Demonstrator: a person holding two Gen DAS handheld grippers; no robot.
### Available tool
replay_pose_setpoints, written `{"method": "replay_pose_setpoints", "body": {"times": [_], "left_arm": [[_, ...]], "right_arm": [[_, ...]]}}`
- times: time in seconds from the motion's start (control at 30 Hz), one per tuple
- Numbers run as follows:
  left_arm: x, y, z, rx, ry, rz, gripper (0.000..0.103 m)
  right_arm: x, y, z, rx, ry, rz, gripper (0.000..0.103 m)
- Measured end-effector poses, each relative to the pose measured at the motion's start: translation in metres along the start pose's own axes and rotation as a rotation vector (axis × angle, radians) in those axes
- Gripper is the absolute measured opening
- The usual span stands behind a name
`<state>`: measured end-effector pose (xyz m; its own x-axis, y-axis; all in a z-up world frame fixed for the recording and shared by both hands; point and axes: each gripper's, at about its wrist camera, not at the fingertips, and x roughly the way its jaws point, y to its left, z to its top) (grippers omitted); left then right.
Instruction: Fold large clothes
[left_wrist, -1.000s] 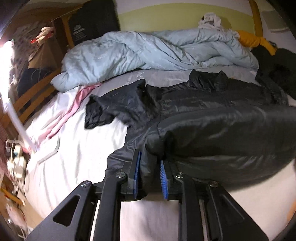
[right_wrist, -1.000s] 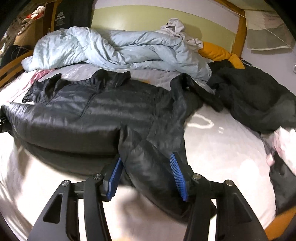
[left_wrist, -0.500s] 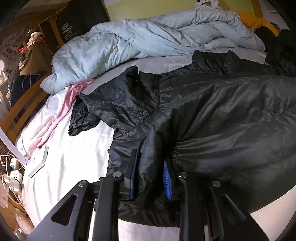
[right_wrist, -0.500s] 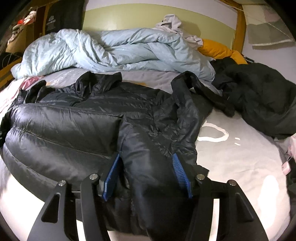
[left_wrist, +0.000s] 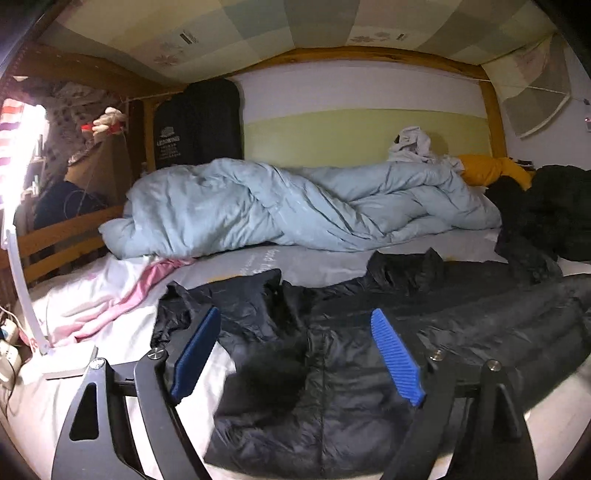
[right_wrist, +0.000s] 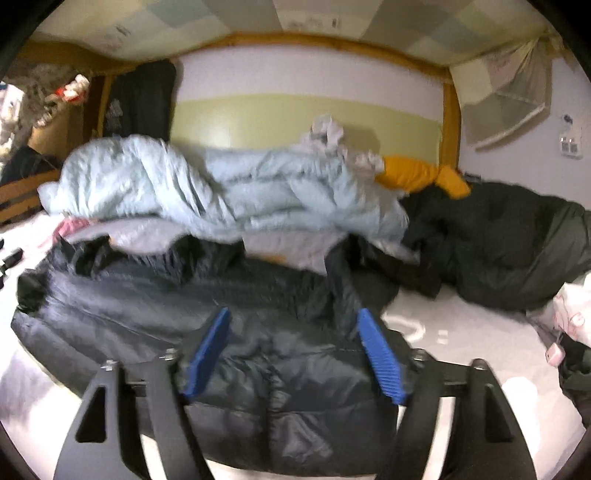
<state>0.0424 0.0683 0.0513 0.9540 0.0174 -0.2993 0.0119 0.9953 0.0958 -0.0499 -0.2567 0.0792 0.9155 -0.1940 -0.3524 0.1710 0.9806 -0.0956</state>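
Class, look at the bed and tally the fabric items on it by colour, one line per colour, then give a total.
Black: 2, the puffer jacket and the dark coat
Light blue: 1, the duvet
Pink: 1, the cloth
Orange: 1, the garment
Pale grey: 1, the crumpled garment
Total: 6

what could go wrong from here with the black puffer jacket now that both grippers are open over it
1. The black puffer jacket looks puffy and slick, so the folded hem may spring back or slide open with the left gripper and right gripper both open.
2. Its sleeve lies bunched to the left, and folding over it could trap a lump.
3. The dark coat lies close on the right, so a wide grab might catch it.
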Motion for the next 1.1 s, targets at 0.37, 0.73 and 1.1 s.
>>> {"method": "replay_pose_setpoints", "body": {"times": [0.37,0.73,1.1], "left_arm": [[0.085,0.021,-0.022,-0.074,0.340,0.008,0.085],[0.127,0.063,-0.065,-0.193,0.571,0.082,0.085],[0.087,0.072,-0.048,-0.306,0.533,-0.126,0.080]], "right_arm": [[0.075,-0.013,-0.030,0.074,0.302,0.079,0.081],[0.113,-0.039,-0.060,0.189,0.432,0.094,0.081],[0.072,-0.056,-0.048,0.222,0.351,0.047,0.087]]}}
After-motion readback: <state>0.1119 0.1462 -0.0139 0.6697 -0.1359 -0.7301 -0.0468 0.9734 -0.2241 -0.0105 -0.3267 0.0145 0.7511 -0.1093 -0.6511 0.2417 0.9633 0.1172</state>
